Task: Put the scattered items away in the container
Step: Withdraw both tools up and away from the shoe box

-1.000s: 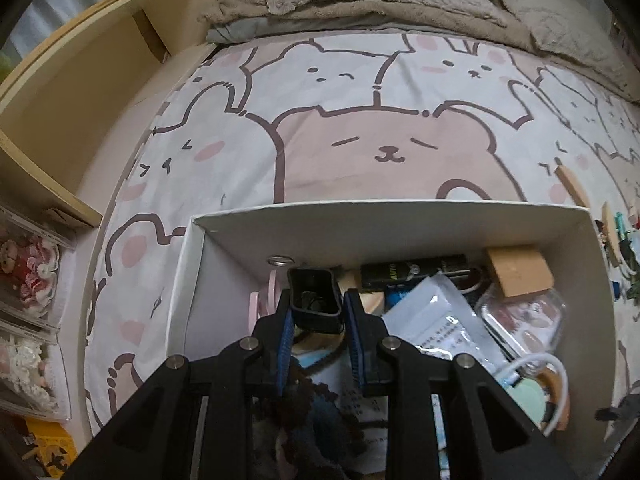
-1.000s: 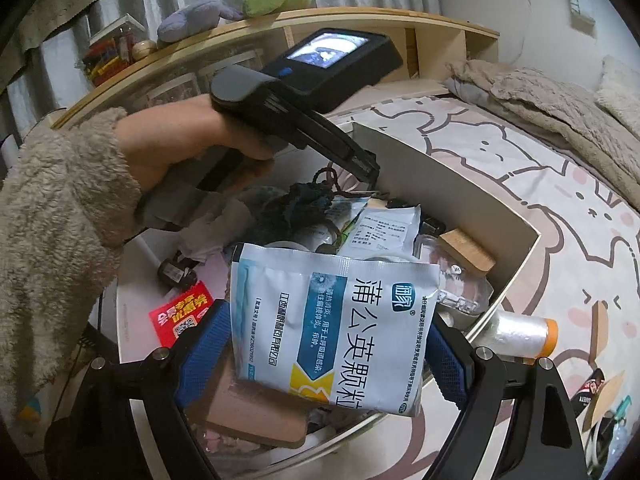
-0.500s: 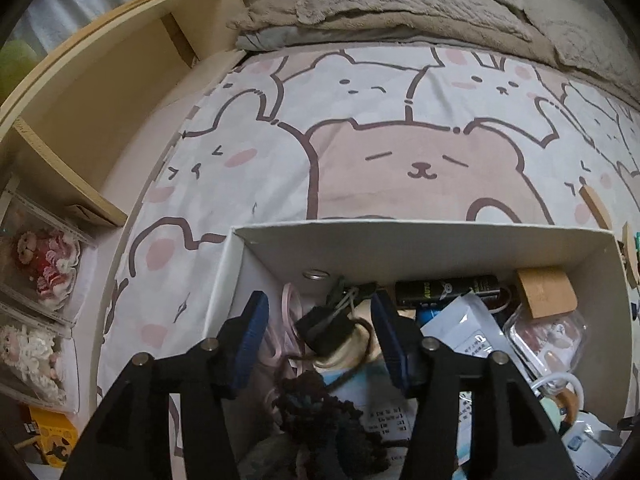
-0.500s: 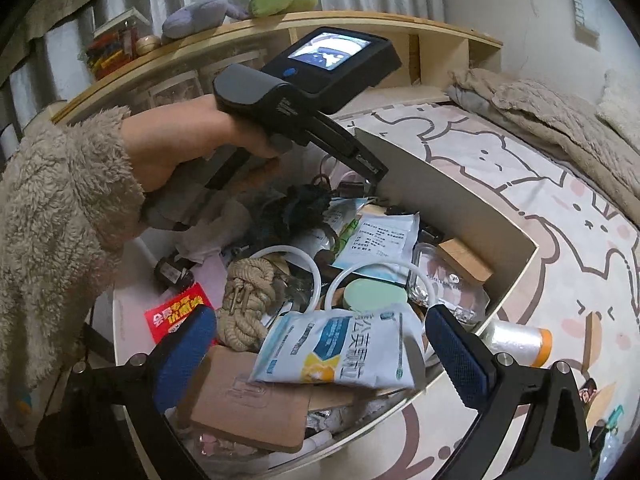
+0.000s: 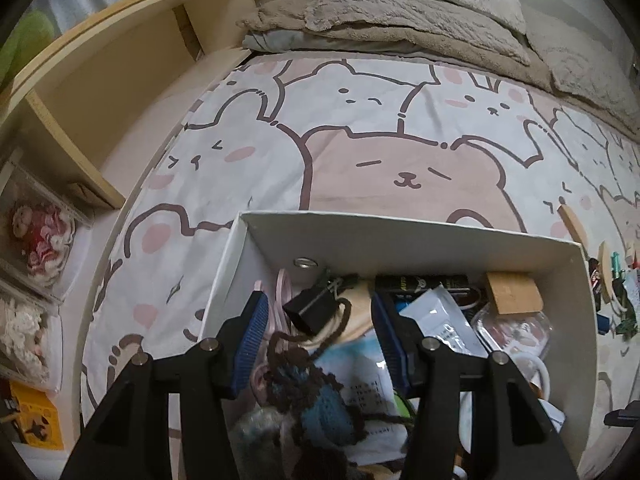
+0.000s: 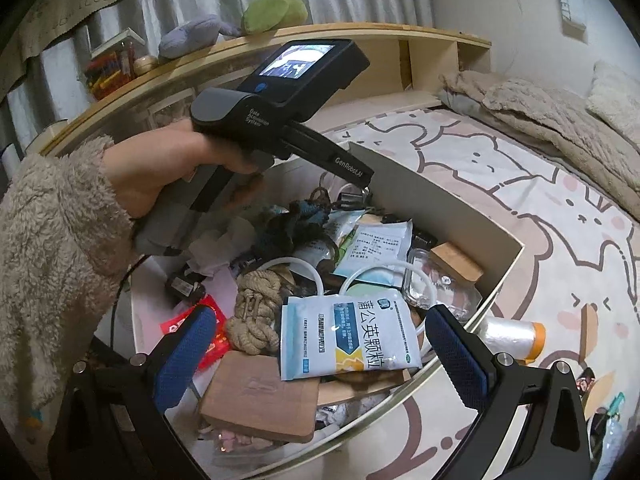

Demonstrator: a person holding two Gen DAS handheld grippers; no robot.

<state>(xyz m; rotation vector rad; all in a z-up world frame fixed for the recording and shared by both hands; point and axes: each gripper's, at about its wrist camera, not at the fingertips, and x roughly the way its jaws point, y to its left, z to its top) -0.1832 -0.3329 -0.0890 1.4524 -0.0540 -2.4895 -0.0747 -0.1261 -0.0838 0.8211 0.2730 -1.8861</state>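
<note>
Left gripper (image 5: 318, 334): its jaws have just been opening and now stand apart over the back left corner of the white box (image 5: 400, 236), with nothing pressed between the pads.
Black clip (image 5: 312, 309): a second ago it was pinched in those jaws; now it lies loose on the heap inside the box, between the open fingers but apparently touching neither, though the angle is steep.
Right gripper (image 6: 316, 354): its jaws have just been opening too and now gape as wide as they go, low over the near rim of the box.
Blue-and-white sachet (image 6: 350, 334): a second ago it stood upright in the right gripper's hold; now it lies flat on top of the pile, between the blue pads and clear of both.
Left hand (image 6: 168, 168): seen from the right wrist, it grips the left tool's handle above the far side of the box, fluffy sleeve (image 6: 48, 264) at the wrist.
Meaning for the task: two items delivered at once, both in the box, and both grippers free.
Still out on the bedsheet (image 5: 400, 136): a roll with an orange cap (image 6: 510, 336) lies just outside the box wall, and more small things sit at the far right edge of the left view, too small to name.
Judgement: the tidy-up looks well along but unfinished, and the roll seems the nearest next pick.
</note>
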